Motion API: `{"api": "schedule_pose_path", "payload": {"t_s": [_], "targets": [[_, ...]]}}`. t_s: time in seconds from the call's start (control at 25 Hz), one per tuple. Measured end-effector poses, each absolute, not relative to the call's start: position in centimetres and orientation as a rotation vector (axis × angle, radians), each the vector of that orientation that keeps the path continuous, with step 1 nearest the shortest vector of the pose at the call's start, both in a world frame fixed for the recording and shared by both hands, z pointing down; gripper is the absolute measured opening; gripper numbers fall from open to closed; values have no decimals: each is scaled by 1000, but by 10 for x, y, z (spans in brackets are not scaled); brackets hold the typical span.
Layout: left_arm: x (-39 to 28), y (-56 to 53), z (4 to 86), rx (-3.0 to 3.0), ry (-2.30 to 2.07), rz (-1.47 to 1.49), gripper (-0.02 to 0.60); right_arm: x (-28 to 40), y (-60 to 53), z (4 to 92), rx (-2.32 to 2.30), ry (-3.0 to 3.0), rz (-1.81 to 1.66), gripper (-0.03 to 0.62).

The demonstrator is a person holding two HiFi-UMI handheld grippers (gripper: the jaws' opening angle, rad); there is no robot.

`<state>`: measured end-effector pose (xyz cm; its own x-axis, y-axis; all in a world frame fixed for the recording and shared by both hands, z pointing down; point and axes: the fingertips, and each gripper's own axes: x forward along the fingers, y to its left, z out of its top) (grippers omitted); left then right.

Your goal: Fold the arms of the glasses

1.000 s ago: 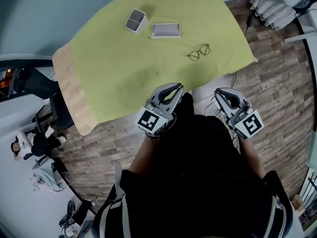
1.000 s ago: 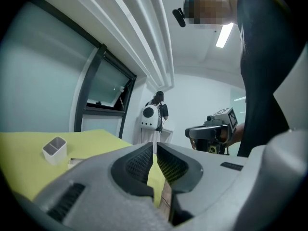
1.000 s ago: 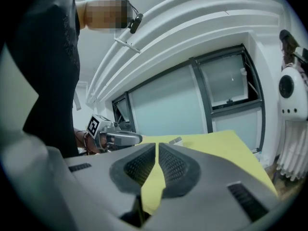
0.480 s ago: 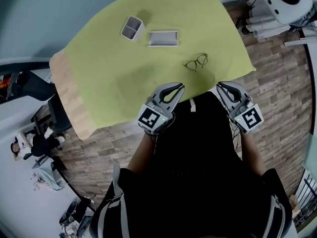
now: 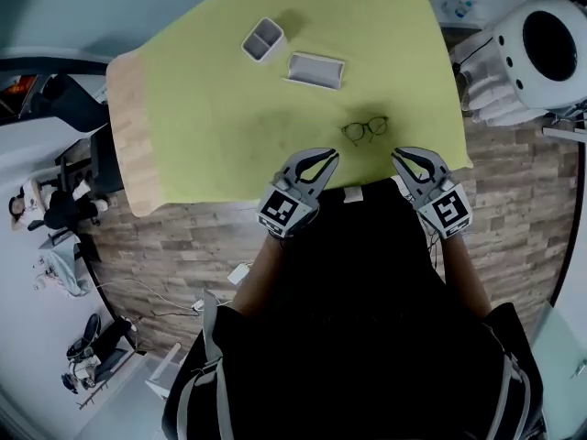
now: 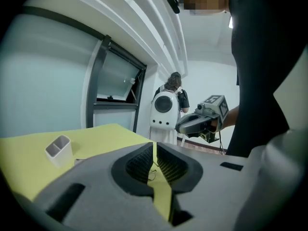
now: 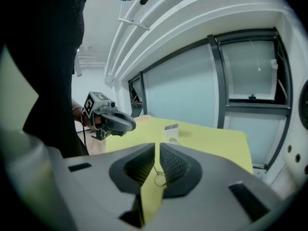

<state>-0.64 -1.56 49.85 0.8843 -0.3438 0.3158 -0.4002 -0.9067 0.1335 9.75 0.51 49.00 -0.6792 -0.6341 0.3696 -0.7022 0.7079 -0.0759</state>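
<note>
Black thin-framed glasses (image 5: 365,129) lie with arms open on the yellow-green cloth (image 5: 220,126) near the table's front edge. Both grippers hover just short of them at that edge. My left gripper (image 5: 323,158) is to the glasses' lower left, shut, holding nothing. My right gripper (image 5: 402,157) is to their lower right, also shut and empty. In the left gripper view the glasses (image 6: 152,173) show through the slit between the jaws of the left gripper (image 6: 155,146). In the right gripper view the glasses (image 7: 159,178) likewise peek past the right gripper (image 7: 157,146).
A white two-compartment holder (image 5: 263,39) and a flat white tray (image 5: 315,69) stand at the far side of the cloth. A bare wooden table strip (image 5: 133,126) shows at left. A white round machine (image 5: 541,44) stands on the floor at right.
The person has stepped closer to the table. Both grippers now reach its front edge and sit nearer the glasses. The jaws stay shut.
</note>
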Motion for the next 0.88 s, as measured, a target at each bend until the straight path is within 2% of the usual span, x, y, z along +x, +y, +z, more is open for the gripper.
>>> {"api": "schedule_pose_path", "payload": {"t_s": [0.88], "targets": [[1, -7, 529, 2761, -745, 444, 18, 88, -27, 605, 391, -2327, 63, 40]]}}
